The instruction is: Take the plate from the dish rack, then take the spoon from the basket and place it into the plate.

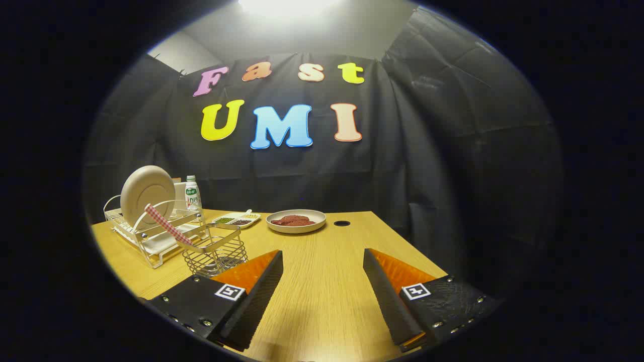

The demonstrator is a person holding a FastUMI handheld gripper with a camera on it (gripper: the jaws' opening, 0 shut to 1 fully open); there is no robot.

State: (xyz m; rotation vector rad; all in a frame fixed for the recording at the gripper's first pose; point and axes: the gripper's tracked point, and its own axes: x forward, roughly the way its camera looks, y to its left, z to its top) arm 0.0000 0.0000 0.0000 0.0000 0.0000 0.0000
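Note:
A pale round plate (148,193) stands on edge in the white wire dish rack (146,240) at the far left of the wooden table. Just right of the rack stands a wire basket (215,255); a spoon with a red-and-white checked handle (167,225) leans out of it toward the rack. My gripper (322,259) hovers over the table with its fingers wide apart and nothing between them. The basket lies just beyond my left finger (256,296), the rack further left behind it.
A small bottle (192,194) stands behind the rack. Beyond the fingers lie a divided white dish (236,219) with seasonings and a shallow bowl (296,221) with reddish food. A round hole (341,222) is in the tabletop near the bowl. The table's right edge runs close to my right finger.

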